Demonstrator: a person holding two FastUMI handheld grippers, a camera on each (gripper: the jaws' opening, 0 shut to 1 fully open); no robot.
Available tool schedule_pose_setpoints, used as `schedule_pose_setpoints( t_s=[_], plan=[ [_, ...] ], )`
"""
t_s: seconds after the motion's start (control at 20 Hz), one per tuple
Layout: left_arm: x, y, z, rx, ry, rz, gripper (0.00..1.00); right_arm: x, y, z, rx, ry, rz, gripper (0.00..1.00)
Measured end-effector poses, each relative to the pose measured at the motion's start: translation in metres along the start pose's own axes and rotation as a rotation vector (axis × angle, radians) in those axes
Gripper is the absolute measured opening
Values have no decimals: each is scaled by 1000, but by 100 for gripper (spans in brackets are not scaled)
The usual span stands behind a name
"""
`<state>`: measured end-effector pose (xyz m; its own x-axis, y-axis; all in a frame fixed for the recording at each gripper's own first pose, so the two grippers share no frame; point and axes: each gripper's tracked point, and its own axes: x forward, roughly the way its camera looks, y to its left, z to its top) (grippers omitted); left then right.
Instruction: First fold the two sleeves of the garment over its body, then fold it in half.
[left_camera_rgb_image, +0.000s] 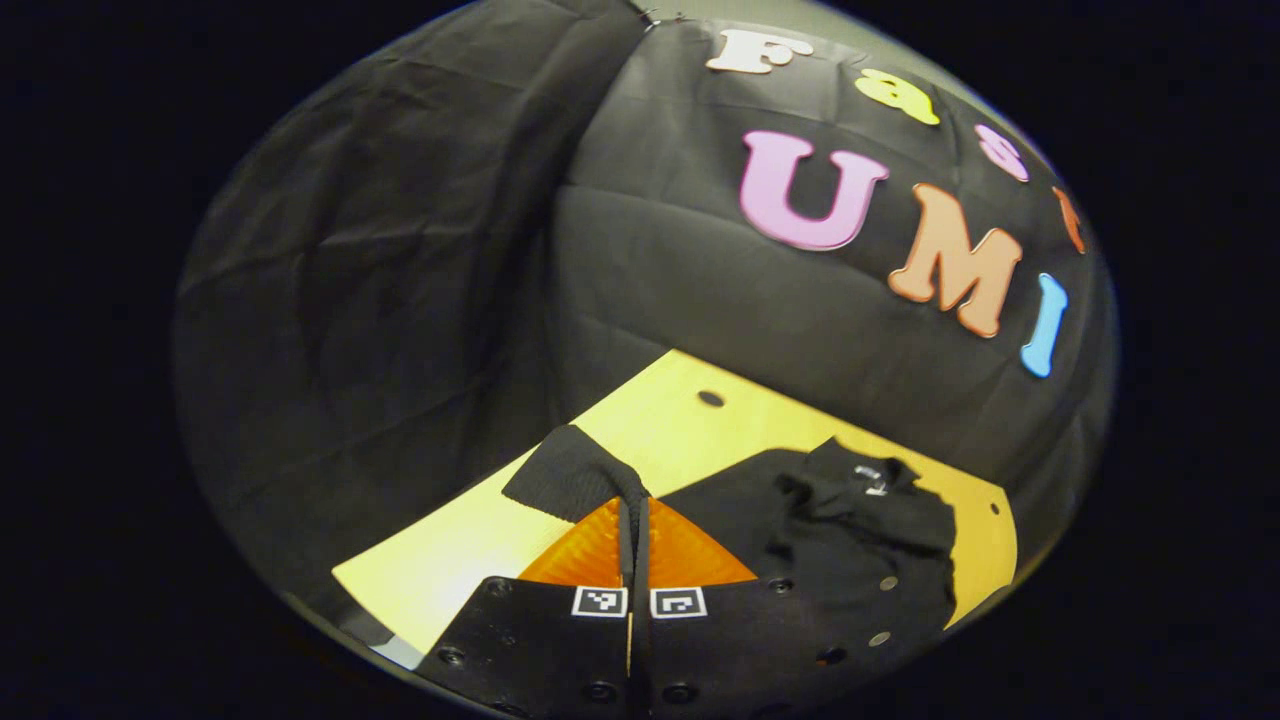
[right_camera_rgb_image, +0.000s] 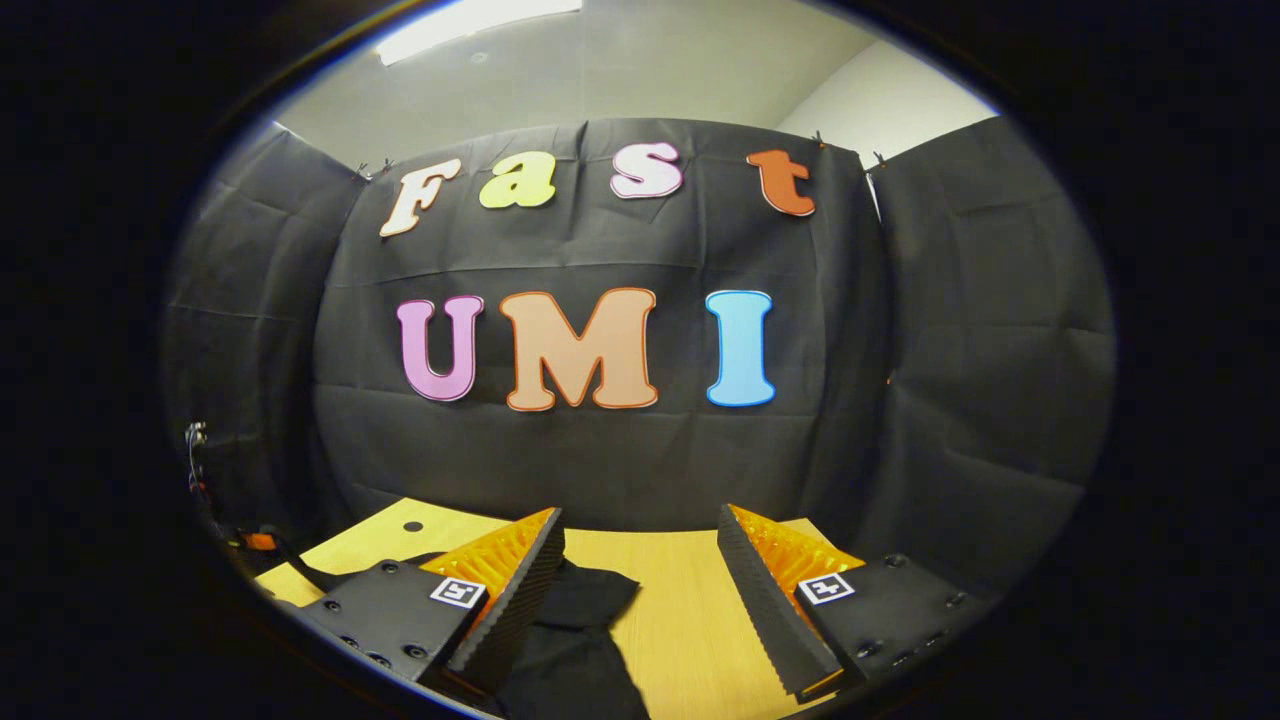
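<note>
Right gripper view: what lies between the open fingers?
Bare wooden table, with the dark garment's edge beside the left finger, in the right gripper view.

Setting: recording booth set up inside a plain room. Evidence: black cloth walls (right_camera_rgb_image: 600, 460) clipped up as backdrop on three sides; pale wooden tabletop (right_camera_rgb_image: 680, 610) with a drilled hole; white ceiling (right_camera_rgb_image: 650, 60) with a strip light (right_camera_rgb_image: 470, 25) above the cloth.

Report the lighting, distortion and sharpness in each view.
Left gripper view: dim; fisheye bends the table edge; black garment shows little detail. Right gripper view: bright ceiling light glares at top, walls bulge, the right hand-held gripper looks sharp.
</note>
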<state>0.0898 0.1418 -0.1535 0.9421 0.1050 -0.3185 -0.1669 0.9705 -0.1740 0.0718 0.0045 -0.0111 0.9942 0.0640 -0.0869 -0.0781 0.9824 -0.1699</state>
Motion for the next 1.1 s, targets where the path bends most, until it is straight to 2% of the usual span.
schedule_pose_setpoints(
  t_s=[0.2,0.45,0.7,0.75,0.95,1.1],
  plan=[
    [40,-91,48,76,-81,-145,0,-5,-29,-15,51,26,-41,96],
    [74,-214,48,179,-91,-320,0,-16,-66,-37,81,60,-102,97],
    [98,-318,14,230,-49,-445,0,-20,-92,-61,93,113,-134,95],
    [99,-336,3,243,-34,-466,0,-20,-97,-64,95,121,-139,97],
    [92,-397,-42,308,34,-565,0,-22,-111,-77,126,147,-157,97],
    [85,-426,-74,360,78,-622,0,-25,-122,-86,153,163,-176,98]
  ],
)
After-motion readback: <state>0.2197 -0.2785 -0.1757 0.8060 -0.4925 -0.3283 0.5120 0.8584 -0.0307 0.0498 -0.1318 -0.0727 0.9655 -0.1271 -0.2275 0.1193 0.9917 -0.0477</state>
